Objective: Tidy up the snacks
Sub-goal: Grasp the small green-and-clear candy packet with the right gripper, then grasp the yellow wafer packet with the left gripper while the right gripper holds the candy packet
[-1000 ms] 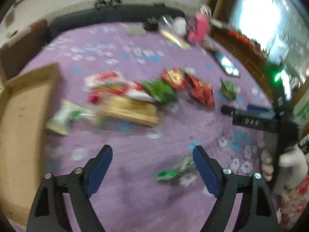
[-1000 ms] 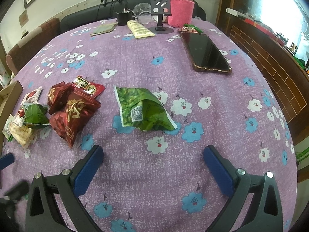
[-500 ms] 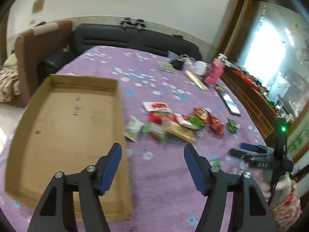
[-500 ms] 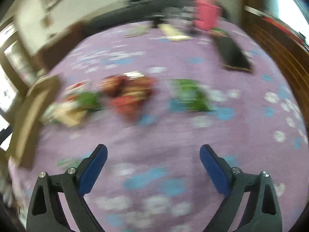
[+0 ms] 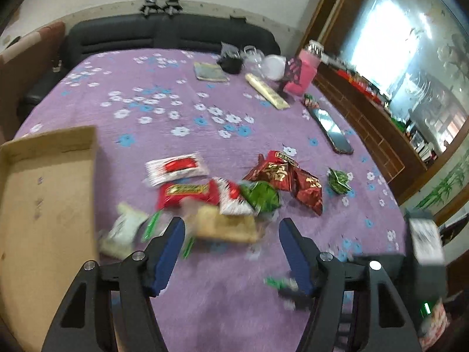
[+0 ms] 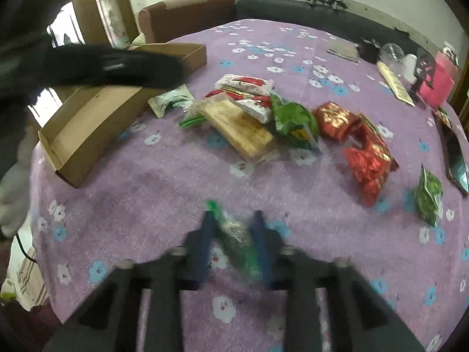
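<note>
- Currently the right gripper (image 6: pixel 231 234) has its fingers clamped on a small green-and-clear snack packet (image 6: pixel 234 236), bottom centre of the right wrist view; the packet is pinched between the blue pads, just over the purple floral table (image 6: pixel 164 182).
- Left gripper (image 5: pixel 231 252) has its fingers apart with nothing between them, low centre of its view, angled down toward the beige cracker pack (image 5: pixel 225 227). Likely lining up the next pick.
- Cardboard box (image 6: pixel 96 123) sits open at left of the right view, empty as far as visible. Presumably it is the drop target, hence the one-packet pinch.
- Remaining snacks are heaped mid-frame: red-and-white packs (image 6: pixel 244 83), green bag (image 6: pixel 293 120), red foil bags (image 6: pixel 366 158); one green bag (image 6: pixel 428 196) sits apart at right.
- Phone (image 5: pixel 332 132) and pink bottle (image 5: pixel 302 74) at the far edge look unrelated to the task.
</note>
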Tool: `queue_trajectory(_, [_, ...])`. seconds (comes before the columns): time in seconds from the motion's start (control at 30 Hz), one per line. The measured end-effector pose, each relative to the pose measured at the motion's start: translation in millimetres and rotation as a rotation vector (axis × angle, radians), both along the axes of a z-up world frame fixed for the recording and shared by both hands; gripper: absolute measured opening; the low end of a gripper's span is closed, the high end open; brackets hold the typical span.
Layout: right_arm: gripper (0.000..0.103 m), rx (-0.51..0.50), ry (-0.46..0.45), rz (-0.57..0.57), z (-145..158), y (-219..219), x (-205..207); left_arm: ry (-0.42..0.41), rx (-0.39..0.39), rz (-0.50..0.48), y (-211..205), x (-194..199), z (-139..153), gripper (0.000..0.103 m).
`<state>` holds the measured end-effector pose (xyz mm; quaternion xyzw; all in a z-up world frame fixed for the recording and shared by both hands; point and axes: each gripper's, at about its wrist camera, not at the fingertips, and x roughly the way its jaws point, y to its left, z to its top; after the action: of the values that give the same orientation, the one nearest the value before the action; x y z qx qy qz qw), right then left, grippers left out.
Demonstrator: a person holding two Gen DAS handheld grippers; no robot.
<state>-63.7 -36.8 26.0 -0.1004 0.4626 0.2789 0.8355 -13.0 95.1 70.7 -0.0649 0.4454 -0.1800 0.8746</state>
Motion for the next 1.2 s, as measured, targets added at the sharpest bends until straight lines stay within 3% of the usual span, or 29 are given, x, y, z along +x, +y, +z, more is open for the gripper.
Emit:
queue_trajectory(0.13, [0.019,0.039,0.033,-0.033,-1,-19,-6,0.046,0.07,-0.056,-28,29,-15,0.07])
queue_trajectory(0.23, [0.019,0.074,0.057,-0.068,-1,-38,-6,0.102,0.12,-0.118,-43,35,-30,0.05])
queue_trajectory(0.33, [0.019,0.11,0.077,-0.098,-1,-56,-8,0.138,0.146,-0.187,-50,20,-39,0.04])
queue_trajectory(0.47, [0.019,0.169,0.104,-0.126,-2,-74,-6,0.162,0.144,-0.325,-62,-19,-36,0.038])
queue_trajectory(0.6, [0.019,0.191,0.108,-0.14,-3,-82,-6,0.081,0.183,-0.389,-68,-51,-21,0.039])
queue_trajectory(0.73, [0.019,0.188,0.106,-0.141,-3,-83,-7,-0.058,0.266,-0.375,-66,-45,-8,0.071])
queue_trajectory(0.77, [0.019,0.189,0.108,-0.144,-3,-83,-8,-0.068,0.282,-0.388,-66,-38,-10,0.071])
queue_trajectory(0.83, [0.02,0.198,0.116,-0.15,-3,-84,-7,-0.067,0.339,-0.394,-68,-18,-18,0.071])
queue_trajectory(0.93, [0.02,0.221,0.133,-0.16,-4,-87,-3,-0.022,0.358,-0.421,-68,3,-32,0.071])
queue_trajectory(1.07, [0.019,0.236,0.148,-0.16,-5,-89,0,0.032,0.358,-0.491,-68,-3,-45,0.07])
queue_trajectory(1.1, [0.019,0.235,0.148,-0.158,-5,-89,0,0.035,0.358,-0.505,-69,-6,-44,0.069])
queue_trajectory(1.13, [0.019,0.234,0.148,-0.154,-5,-89,0,0.043,0.349,-0.519,-70,-12,-42,0.054])
queue_trajectory(1.17, [0.019,0.234,0.148,-0.151,-5,-89,1,0.051,0.339,-0.531,-70,-17,-41,0.032])
queue_trajectory(1.2, [0.019,0.236,0.149,-0.149,-5,-89,1,0.071,0.323,-0.55,-71,-22,-40,0.024])
